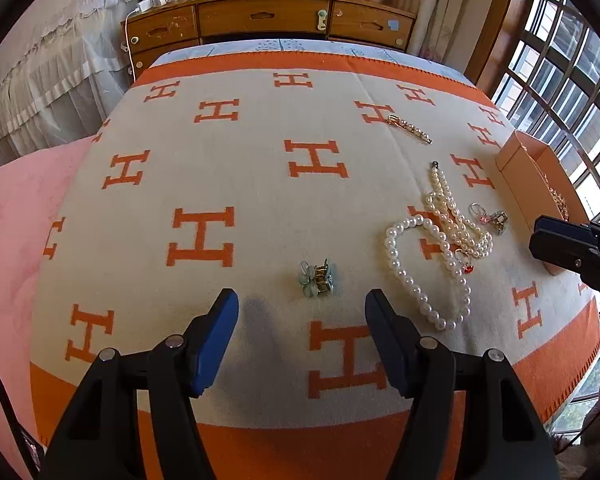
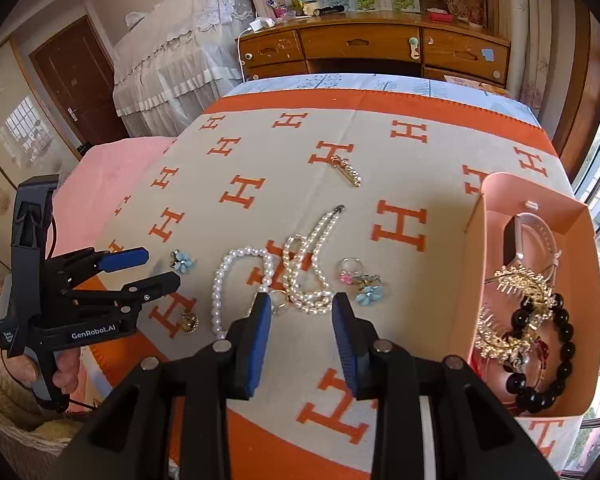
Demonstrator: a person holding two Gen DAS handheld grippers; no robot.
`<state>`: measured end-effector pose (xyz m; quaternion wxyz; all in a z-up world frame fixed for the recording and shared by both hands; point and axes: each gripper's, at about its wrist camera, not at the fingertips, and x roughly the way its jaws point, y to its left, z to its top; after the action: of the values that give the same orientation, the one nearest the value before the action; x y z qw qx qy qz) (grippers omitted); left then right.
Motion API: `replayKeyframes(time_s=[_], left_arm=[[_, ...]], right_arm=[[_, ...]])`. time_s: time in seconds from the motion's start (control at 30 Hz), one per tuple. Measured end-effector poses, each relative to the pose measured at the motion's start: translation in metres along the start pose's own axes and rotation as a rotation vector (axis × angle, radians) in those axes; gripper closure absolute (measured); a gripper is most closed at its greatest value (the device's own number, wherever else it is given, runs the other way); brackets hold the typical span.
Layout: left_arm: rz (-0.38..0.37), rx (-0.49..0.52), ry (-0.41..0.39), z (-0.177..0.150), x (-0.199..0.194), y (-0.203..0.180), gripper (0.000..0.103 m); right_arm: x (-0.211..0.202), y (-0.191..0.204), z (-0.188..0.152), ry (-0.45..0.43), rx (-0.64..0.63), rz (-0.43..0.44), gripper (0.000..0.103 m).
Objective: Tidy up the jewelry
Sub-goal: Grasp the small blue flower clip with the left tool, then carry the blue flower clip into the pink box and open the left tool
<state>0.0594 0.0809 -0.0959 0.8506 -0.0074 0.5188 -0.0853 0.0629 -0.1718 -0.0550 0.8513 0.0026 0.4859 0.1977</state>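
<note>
The left hand-held gripper [image 1: 302, 336] hangs spread over the blanket [image 1: 228, 168], nothing between its pads; the flower clip [image 1: 317, 277] lies just beyond. The right hand-held gripper [image 2: 302, 320] stands part-spread and empty, a small ring [image 2: 278, 300] half hidden behind its left pad. Past it lie the pearl strands [image 2: 300, 264], tangled – their number is hard to tell. Right of them, the pink box [image 2: 468, 248] – cut off in the left view – holds a bead bracelet [image 2: 556, 356]. Beyond the bed stands a wooden dresser [image 2: 364, 46].
</note>
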Motion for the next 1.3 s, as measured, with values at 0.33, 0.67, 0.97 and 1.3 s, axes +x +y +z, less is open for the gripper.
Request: replayKeyframes(time_s=[0.33,0.67,0.97,1.3], left_arm=[[-0.026,-0.017,0.013,0.008,0.012,0.001,0.052],[-0.032,-0.007,0.01,0.01,0.013,0.0,0.059],[-0.019,-0.003,0.008,0.01,0.013,0.001,0.088],[-0.014,0.044,-0.026,0.018,-0.011,-0.028,0.089]], right_arm=[[0.019,0.003,0.009,0.008,0.025,-0.174,0.071],[0.048,-0.008,0.016,0.104,0.026,-0.269,0.071],[0.049,-0.01,0.01,0.095,0.036,-0.26,0.08],[-0.02,-0.039,0.005,-0.097,0.164,-0.111,0.08]])
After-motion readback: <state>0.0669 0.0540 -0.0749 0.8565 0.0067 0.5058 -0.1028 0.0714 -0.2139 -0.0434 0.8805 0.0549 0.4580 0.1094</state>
